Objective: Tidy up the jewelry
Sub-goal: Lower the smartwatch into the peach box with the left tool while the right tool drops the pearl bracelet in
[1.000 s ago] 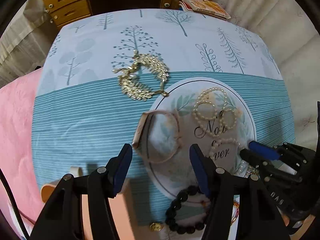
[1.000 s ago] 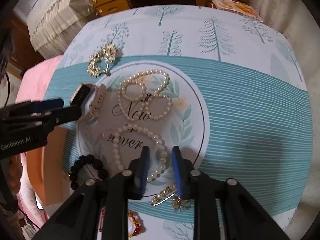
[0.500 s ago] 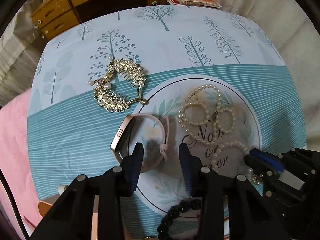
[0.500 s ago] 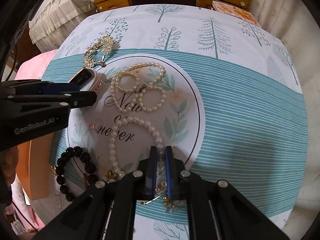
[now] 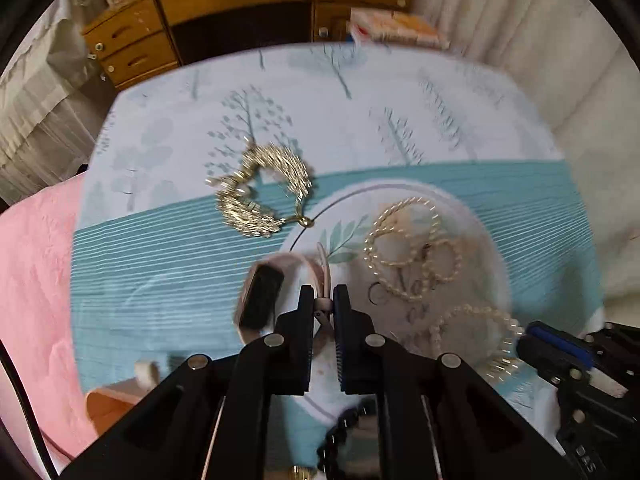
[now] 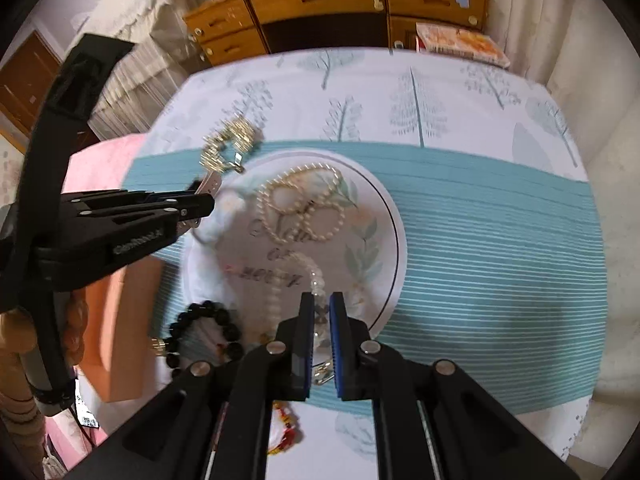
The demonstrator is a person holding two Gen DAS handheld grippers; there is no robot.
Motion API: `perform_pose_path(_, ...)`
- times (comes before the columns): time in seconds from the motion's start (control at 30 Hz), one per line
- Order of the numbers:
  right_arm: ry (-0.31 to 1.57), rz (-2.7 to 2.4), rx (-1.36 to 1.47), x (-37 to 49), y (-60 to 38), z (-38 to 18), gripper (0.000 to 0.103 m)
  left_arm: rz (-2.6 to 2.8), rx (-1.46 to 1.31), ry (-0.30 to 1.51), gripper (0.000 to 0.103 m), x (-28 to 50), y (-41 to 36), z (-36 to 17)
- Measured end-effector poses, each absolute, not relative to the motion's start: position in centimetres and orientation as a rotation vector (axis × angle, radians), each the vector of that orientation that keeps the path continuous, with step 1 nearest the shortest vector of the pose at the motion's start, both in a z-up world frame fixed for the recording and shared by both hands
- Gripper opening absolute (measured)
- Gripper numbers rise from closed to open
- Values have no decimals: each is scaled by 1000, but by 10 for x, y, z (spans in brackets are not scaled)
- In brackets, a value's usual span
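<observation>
My left gripper [image 5: 323, 300] is shut on the pink strap of a smartwatch [image 5: 262, 296], lifted slightly above the cloth; its dark face hangs to the left. It also shows in the right wrist view [image 6: 204, 204] at the left. My right gripper [image 6: 319, 308] is shut on a pearl strand [image 6: 294, 276], which trails up from the cloth. A looped pearl necklace [image 5: 412, 252] lies on the round printed patch [image 6: 384, 216]. A gold leaf hair comb [image 5: 260, 192] lies further back left.
A black bead bracelet [image 6: 204, 328] and a red-and-gold piece [image 6: 286, 428] lie near the front edge. A peach box [image 6: 124, 320] stands at the left. A wooden drawer cabinet [image 6: 336, 4] and books [image 6: 460, 44] are behind the table [image 6: 500, 240].
My left gripper has closed on the watch strap and lifted it. My right gripper, shut on the pearl strand, has pulled it up off the cloth. Both views are blurred by motion.
</observation>
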State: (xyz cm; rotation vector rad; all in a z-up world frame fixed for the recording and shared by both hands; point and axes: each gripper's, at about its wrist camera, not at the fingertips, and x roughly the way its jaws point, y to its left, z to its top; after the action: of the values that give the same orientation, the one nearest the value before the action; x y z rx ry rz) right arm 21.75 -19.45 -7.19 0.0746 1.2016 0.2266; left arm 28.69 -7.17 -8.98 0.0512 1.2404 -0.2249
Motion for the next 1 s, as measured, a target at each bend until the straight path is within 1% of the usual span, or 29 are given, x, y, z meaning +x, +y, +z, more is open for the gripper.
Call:
perform_pose_path(0.17, 1132, 247, 78, 204, -183, -41, 7, -262, 22, 1137, 7, 247, -40, -34)
perform_pose_path(0.23, 1102, 263, 81, 195, -176, -29, 7, -279, 18, 1102, 7, 219, -17, -13)
perform_pose_path(0.37, 1063, 301, 81, 178, -158, -14, 7, -269, 27, 1079, 7, 178, 17, -1)
perform_pose_path(0.47, 1041, 345, 79, 168, -139, -4, 7, -250, 11, 1107, 7, 156, 38, -16)
perform_pose_path(0.7, 1017, 425, 99, 155, -99, 5, 7, -201, -25, 1174, 7, 115, 67, -77)
perform_pose_path(1.0, 984, 499, 180, 156, -52, 6, 7, -205, -84, 1155, 8, 96, 74, -110)
